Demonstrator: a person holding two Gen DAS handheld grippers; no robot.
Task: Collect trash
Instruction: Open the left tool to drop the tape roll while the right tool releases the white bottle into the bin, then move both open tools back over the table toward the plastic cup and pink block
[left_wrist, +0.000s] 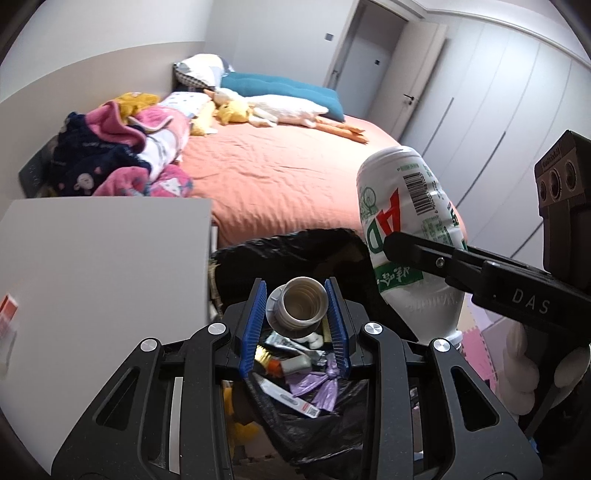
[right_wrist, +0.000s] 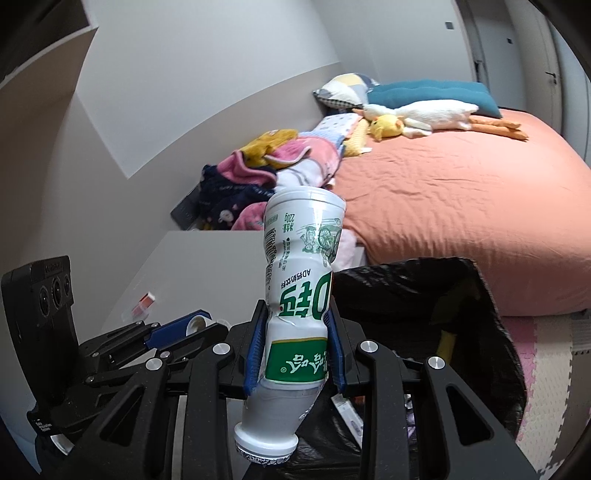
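A small white bottle (left_wrist: 297, 308) is pinched between the blue pads of the left tongs (left_wrist: 297, 314), its open threaded mouth turned toward the camera; the jaws are closed to the width of its neck and pressed against both sides. It is held right above the open black trash bag (left_wrist: 325, 417). Inside that bag, wrappers are seen: a purple crumpled piece (left_wrist: 321, 387), a white flat packet (left_wrist: 291, 400), something with an orange cap, and foil scraps.

Over on the right side, a bigger white drink bottle (right_wrist: 299, 317) with green lettering is clamped in the right tongs (right_wrist: 297, 350), upside down and tilted, its dented body squeezed between the pads, the capped end hanging below the jaws. The jaws are drawn in snug around the label. From the left wrist view the same bottle (left_wrist: 408, 229) is seen beside the bag, gripped by the black finger of the right tongs (left_wrist: 436, 264), near the bag's rim.

The bag's rim (right_wrist: 424, 280) is seen standing open in front of the bed (right_wrist: 461, 206), covered in an orange sheet. A grey bench (left_wrist: 107, 266) is placed to the left of the bag, with a small red-and-white item (left_wrist: 8, 308) lying on it. On the bed, a heap of pink and navy blankets (left_wrist: 122, 155), a plush goose (right_wrist: 421, 116) and a teal cushion (left_wrist: 280, 88) are piled toward the wall.
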